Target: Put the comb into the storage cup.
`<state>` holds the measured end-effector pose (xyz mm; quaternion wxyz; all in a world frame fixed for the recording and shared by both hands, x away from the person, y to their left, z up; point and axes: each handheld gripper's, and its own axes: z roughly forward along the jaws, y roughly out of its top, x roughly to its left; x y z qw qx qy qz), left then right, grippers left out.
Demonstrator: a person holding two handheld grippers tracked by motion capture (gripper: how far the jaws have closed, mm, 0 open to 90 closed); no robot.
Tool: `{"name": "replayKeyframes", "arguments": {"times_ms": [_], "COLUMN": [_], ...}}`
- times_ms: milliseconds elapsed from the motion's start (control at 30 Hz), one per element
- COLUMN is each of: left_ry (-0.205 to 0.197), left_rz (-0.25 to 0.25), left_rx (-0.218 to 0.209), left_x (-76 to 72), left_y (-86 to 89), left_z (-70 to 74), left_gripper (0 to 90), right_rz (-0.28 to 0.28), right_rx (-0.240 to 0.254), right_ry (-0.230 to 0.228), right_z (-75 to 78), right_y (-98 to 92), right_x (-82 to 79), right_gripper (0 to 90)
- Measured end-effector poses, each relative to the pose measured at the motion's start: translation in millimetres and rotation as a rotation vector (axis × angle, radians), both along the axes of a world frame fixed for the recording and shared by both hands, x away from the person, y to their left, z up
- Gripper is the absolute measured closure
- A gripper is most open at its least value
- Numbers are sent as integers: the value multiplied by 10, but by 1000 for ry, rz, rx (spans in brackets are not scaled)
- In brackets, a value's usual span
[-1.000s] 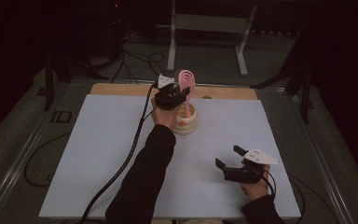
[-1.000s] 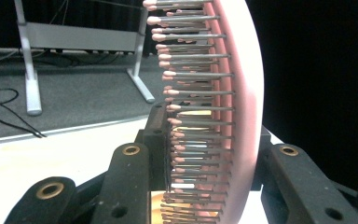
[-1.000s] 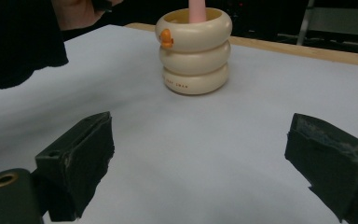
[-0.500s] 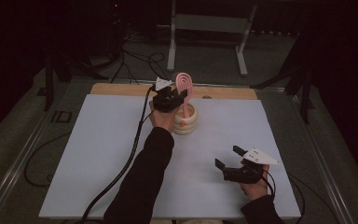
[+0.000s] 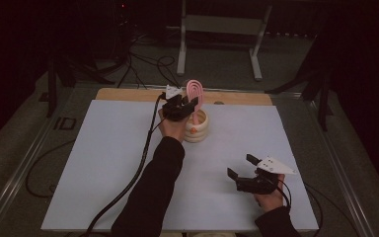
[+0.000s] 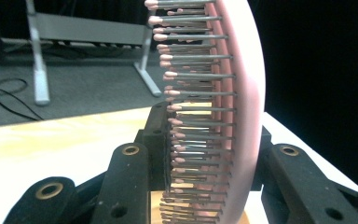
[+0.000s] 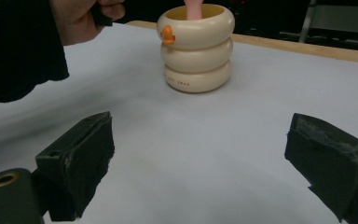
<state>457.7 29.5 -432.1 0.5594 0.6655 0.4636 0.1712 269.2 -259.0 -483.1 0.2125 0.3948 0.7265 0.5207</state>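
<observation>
A pink hairbrush stands upright with its handle down inside a cream ringed cup at the back middle of the white table. My left gripper is shut on the brush just above the cup's rim. In the left gripper view the bristled head rises between the two black jaws. My right gripper rests open near the front right of the table, nothing between its jaws. In the right gripper view the cup stands ahead with the pink handle in its mouth, and the right gripper points at it.
A white sheet covers the table, with a wooden strip along its far edge. A metal stand and loose cables lie on the floor behind. The left gripper's cable trails across the sheet to the front.
The left gripper with the brush has shifted slightly down and to the left over the cup. The right gripper has kept still.
</observation>
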Motion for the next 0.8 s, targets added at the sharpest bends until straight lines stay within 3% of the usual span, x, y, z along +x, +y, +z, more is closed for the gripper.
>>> {"name": "replayKeyframes", "arguments": {"times_ms": [133,233,333,367,433,467,700,733,800], "left_ry": [16,43,54,68,75,77,49,45,31], "left_rz": [4,7,17,23,23,27,59,75,78], "left_rx": [-22,-97,-101,-88,-75,-49,37,75,109], "left_x": [5,-8,-7,6,12,14,-23,-40,-76], "left_y": [10,107,133,176,215,232,300,339,381], "left_z": [-37,-148,-161,-172,-166,-147,-67,-42,-26], "left_gripper": [646,636,619,558,522,490,253,219,196], "right_rz": [0,1,1,3,4,4,7,7,5], "right_rx": [0,4,5,0,-1,-1,-8,-9,-8], "right_ry": [2,5,8,10,8,6,9,10,9], "right_z": [-8,-12,-16,-21,-23,-25,-27,-27,-26], "right_y": [0,-1,3,6,10,16,26,26,29], "right_x": [3,10,13,15,15,16,19,18,18], "right_gripper": [80,80,80,80,80,80,80,80,80]}}
